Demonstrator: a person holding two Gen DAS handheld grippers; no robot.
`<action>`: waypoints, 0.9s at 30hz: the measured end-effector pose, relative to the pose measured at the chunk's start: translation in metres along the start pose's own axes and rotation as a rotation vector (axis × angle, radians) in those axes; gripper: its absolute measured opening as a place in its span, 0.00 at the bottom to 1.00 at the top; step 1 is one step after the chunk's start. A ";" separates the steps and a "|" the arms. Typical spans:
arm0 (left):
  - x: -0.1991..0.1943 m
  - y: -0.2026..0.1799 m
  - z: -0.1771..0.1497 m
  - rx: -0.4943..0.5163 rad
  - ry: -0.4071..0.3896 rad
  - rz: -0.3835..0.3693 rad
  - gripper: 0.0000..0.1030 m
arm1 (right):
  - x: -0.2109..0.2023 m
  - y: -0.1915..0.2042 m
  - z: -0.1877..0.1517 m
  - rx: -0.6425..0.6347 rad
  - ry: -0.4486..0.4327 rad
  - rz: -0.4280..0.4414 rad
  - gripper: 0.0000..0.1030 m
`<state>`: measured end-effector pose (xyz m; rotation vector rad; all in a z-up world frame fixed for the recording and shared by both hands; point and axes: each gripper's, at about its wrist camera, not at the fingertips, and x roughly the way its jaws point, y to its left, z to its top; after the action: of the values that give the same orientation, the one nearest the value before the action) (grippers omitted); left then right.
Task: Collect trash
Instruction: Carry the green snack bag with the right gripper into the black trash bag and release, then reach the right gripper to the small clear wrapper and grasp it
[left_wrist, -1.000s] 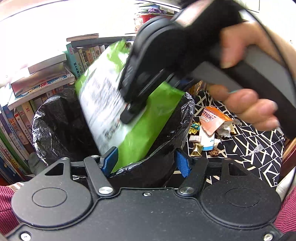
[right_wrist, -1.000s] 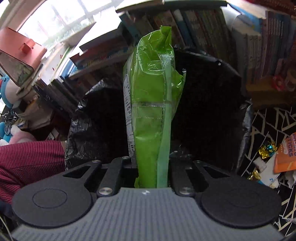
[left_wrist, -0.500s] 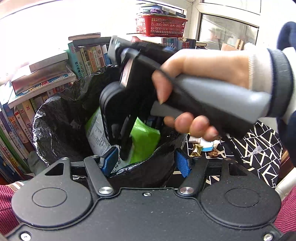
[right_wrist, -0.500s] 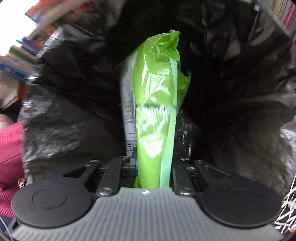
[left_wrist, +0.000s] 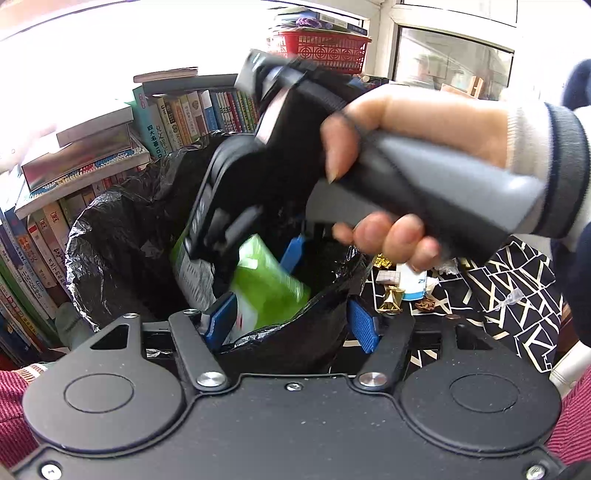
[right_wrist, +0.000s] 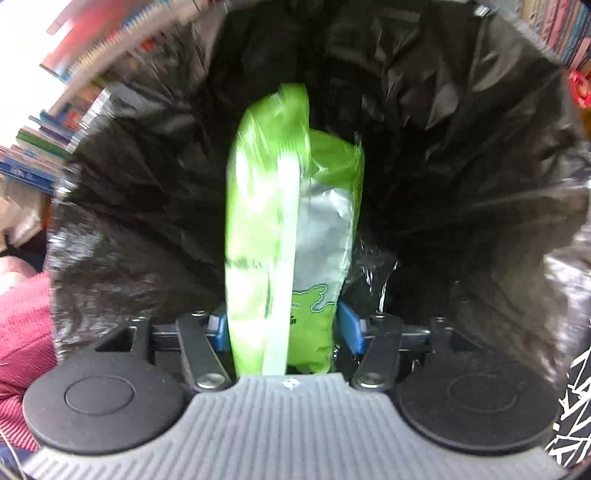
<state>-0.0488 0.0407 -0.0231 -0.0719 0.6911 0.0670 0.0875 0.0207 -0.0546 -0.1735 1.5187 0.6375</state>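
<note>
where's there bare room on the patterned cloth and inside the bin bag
Bare patterned cloth lies right of the wrapper pile. Inside the black bin bag, both sides of the green packet are bare. The bag mouth is crowded by the right gripper.

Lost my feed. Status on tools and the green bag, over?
Right tool opening, green bag loose between pads, inside bin liner. Left tool pinching liner rim. Nothing blocking.

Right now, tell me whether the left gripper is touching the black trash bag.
Touching. The left wrist view shows the black trash bag's rim pinched between the left gripper's blue pads.
</note>
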 end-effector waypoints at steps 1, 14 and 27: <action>0.000 -0.001 0.000 0.001 -0.001 -0.002 0.63 | -0.008 -0.001 -0.004 -0.002 -0.025 0.021 0.70; -0.005 -0.011 -0.001 0.019 -0.014 0.017 0.77 | -0.137 -0.046 -0.069 0.057 -0.521 0.196 0.84; -0.003 -0.016 -0.001 0.035 -0.015 0.043 0.79 | -0.176 -0.186 -0.132 0.471 -0.692 -0.172 0.90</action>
<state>-0.0504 0.0247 -0.0217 -0.0231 0.6789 0.0964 0.0757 -0.2464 0.0518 0.2557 0.9289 0.1526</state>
